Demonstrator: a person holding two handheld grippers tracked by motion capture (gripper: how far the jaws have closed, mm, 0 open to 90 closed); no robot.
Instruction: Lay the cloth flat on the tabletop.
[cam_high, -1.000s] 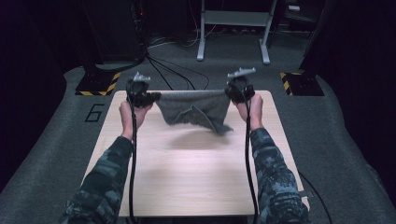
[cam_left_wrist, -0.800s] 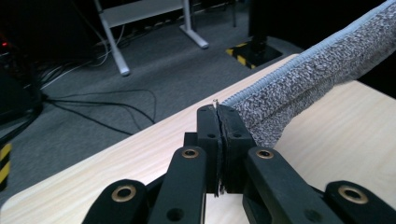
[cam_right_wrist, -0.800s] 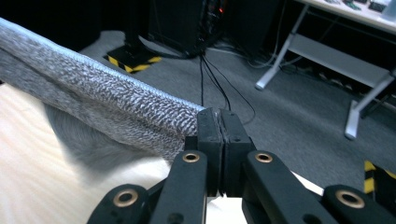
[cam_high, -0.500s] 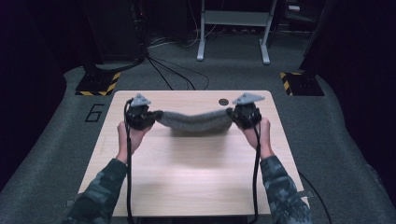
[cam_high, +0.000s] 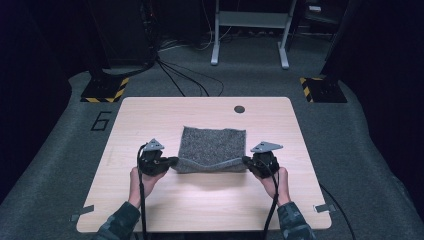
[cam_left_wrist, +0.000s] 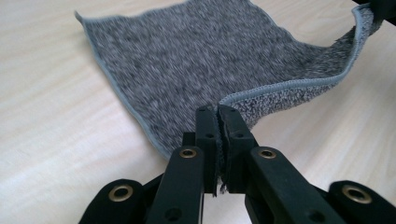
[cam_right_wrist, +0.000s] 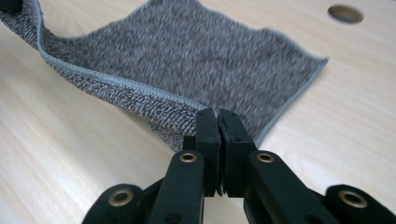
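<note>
Grey terry cloth (cam_high: 212, 149) lay mostly flat on the bench (cam_high: 210, 200), spread away from the fingers toward the far side w/ its near edge lifted. L gripper (cam_high: 172, 162) had its fingers (cam_left_wrist: 207, 135) clamped together on the cloth's near-left corner; R gripper (cam_high: 246, 161) fingers (cam_right_wrist: 208, 135) clamped likewise on the near-right corner. Hemmed near edge sagged between the two grips, hanging just off the bench.

Judged step: laying or spreading the cloth flat. To do it well: keep both corners level, hold light tension across the hem so the sag goes, lower both together, and let go only once the edge is touching the wood. Uneven pull would likely skew it.

Cloth was near-square, slightly wider than deep; long axis seemed to run fingers-to-fingers, L–R. Far edge pointed toward the round hole (cam_high: 239, 109) beyond the R fingers.
</note>
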